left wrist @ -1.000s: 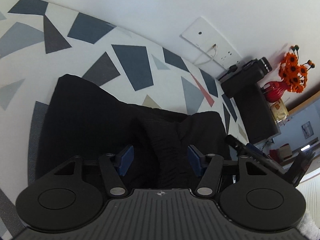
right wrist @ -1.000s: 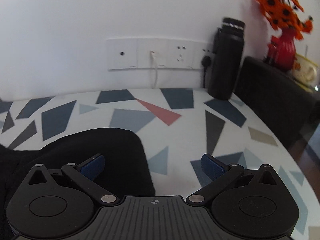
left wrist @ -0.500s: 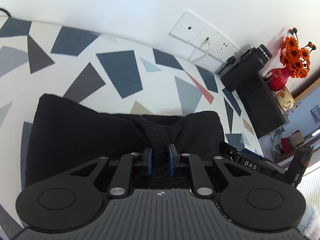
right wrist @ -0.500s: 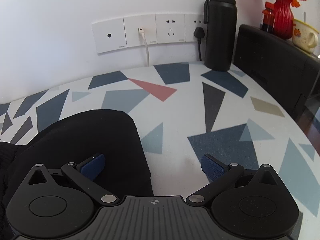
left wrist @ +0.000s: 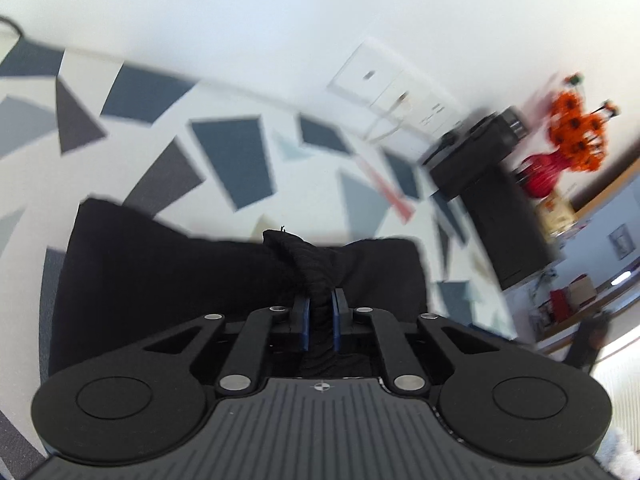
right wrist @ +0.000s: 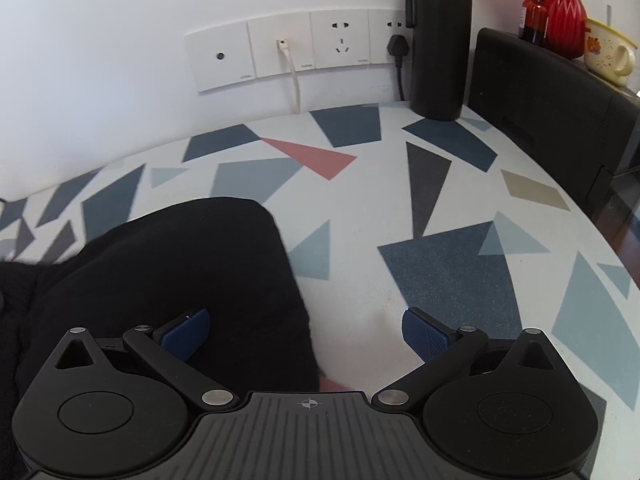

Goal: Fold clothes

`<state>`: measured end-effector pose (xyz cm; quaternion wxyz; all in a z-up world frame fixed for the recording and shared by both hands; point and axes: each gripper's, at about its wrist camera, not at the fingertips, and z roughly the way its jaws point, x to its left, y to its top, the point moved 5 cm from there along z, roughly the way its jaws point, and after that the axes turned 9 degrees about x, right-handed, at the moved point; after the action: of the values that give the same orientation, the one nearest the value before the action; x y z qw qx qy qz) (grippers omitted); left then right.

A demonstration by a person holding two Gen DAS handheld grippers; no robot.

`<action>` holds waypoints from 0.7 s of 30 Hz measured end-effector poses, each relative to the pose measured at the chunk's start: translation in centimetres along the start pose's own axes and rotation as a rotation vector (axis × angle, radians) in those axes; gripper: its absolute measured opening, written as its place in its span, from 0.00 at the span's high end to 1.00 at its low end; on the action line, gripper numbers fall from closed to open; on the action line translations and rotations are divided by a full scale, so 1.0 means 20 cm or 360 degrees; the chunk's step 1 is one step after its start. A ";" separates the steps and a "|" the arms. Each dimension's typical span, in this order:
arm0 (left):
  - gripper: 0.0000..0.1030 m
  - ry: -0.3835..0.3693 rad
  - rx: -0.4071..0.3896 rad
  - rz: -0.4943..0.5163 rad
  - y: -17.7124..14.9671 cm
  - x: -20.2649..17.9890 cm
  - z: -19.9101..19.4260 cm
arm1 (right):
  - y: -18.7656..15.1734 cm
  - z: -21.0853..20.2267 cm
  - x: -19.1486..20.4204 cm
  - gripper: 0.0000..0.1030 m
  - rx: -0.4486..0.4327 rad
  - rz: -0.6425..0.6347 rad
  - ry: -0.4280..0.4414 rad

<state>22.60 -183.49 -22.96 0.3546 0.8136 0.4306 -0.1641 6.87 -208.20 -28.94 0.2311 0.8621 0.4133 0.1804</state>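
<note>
White wall at the back with a row of sockets (right wrist: 296,52), and below it a tabletop (right wrist: 360,208) covered in blue, grey and pink triangle shapes. Over at about 1 o'clock in the right wrist view there's a black bottle (right wrist: 438,40) standing against the wall, with a black box (right wrist: 548,96) just beside it that carries a red vase (right wrist: 566,4) of orange flowers and a cream mug (right wrist: 608,52).

So the black garment (left wrist: 168,276) is lying spread on the tabletop, mostly flat. The left gripper (left wrist: 319,320) has its jaws pinched nearly together on a bunched ribbed bit of that cloth, and the bunch sticks up in a little peak at 12 o'clock from the jaws. Everything past the cloth in the left wrist view is smeared with motion blur, so don't trust the details there.

The right gripper (right wrist: 306,334) has its jaws wide apart and nothing between them. Its left blue pad (right wrist: 186,334) sits over the rounded right end of the garment, the other one over bare tabletop. Can't tell whether either pad actually touches anything.
</note>
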 end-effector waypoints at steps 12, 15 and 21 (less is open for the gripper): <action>0.90 -0.0024 -0.0049 -0.0244 -0.14 0.10 -0.15 | -0.09 -0.06 0.04 0.01 0.0006 -0.0039 0.0029; 0.90 0.0133 0.0031 -0.0287 -0.19 0.20 -0.08 | -0.11 -0.02 0.08 0.01 0.0046 -0.0103 0.0031; 0.74 0.0302 0.0076 -0.0269 -0.28 0.27 -0.04 | -0.18 0.03 0.12 0.01 -0.0016 -0.0130 0.0043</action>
<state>21.17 -177.60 -27.96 0.2777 0.7944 0.5253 -0.1259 6.30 -204.42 -31.11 0.2369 0.8409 0.4503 0.1845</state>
